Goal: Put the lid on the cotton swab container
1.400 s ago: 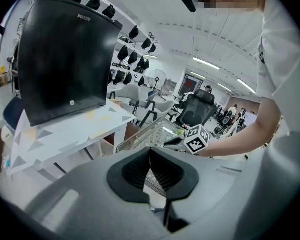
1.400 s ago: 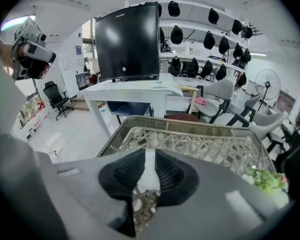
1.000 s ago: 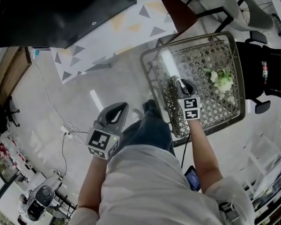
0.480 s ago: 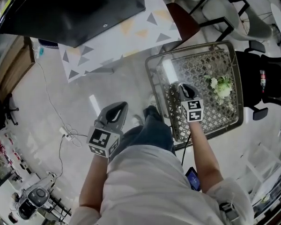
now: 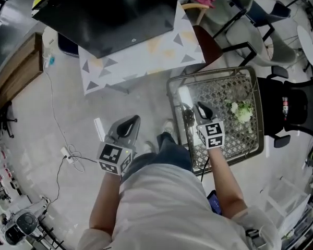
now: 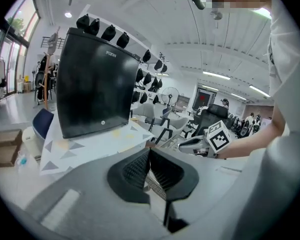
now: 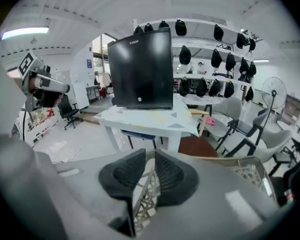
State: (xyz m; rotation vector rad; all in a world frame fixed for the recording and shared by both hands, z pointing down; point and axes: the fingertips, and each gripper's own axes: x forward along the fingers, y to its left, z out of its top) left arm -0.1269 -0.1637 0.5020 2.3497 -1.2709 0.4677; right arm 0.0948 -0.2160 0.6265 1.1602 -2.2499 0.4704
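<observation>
Standing on the open floor, I hold both grippers low and empty. The left gripper (image 5: 131, 121) has its jaws pressed together on nothing. The right gripper (image 5: 201, 106), out over the near edge of the wire basket (image 5: 215, 75), has its jaws drawn in to a sliver, also on nothing. Neither the swab container nor its lid can be made out in any view. The basket holds only a pale green-and-white clump (image 5: 242, 111), too small to identify. Ahead stands the patterned surface (image 5: 141, 56) with a black box (image 5: 109, 9) on it. As I judge it, the step is still the search: find both pieces first, part the jaws before reaching, then take the lid by its rim, level.
</observation>
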